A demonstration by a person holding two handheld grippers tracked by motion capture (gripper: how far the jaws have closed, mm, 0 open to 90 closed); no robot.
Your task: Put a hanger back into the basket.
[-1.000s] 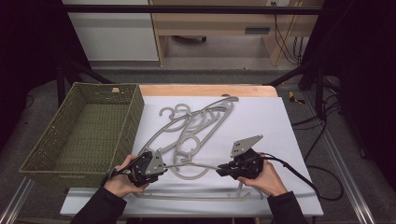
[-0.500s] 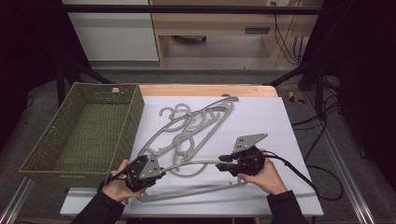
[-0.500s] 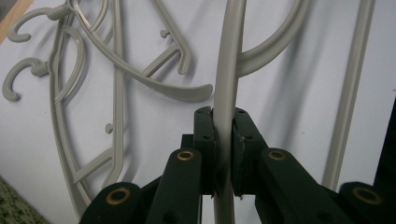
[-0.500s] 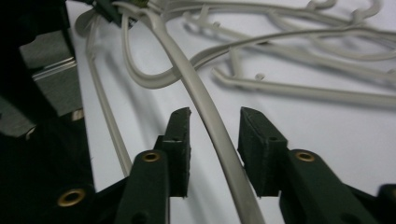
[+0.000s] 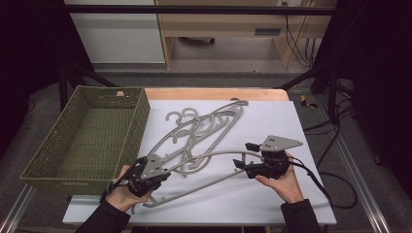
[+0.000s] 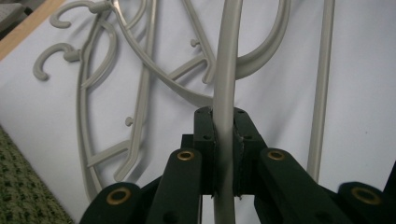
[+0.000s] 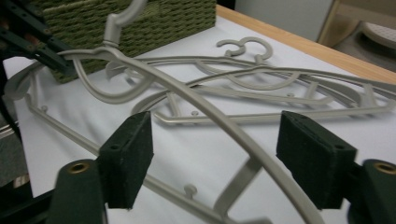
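Note:
A grey plastic hanger (image 5: 209,156) lies slanted across the front of the white table. My left gripper (image 5: 145,175) is shut on its curved arm near the left end; in the left gripper view the arm (image 6: 225,84) runs straight up between the closed jaws of this gripper (image 6: 224,128). My right gripper (image 5: 245,156) stands open around the hanger's right part. In the right gripper view the arm (image 7: 210,109) crosses between the wide-apart pads (image 7: 128,158) without touching them, and this gripper (image 7: 217,144) holds nothing.
Several more grey hangers (image 5: 209,119) lie tangled in a pile at the table's middle and back. A green woven basket (image 5: 48,155) stands at the left, close to my left hand. A wooden edge (image 5: 214,93) runs along the table's back.
The hanger's right end has swung away from the front edge, so its bottom bar now slants. My right gripper has moved away from me with it. The left gripper has hardly moved.

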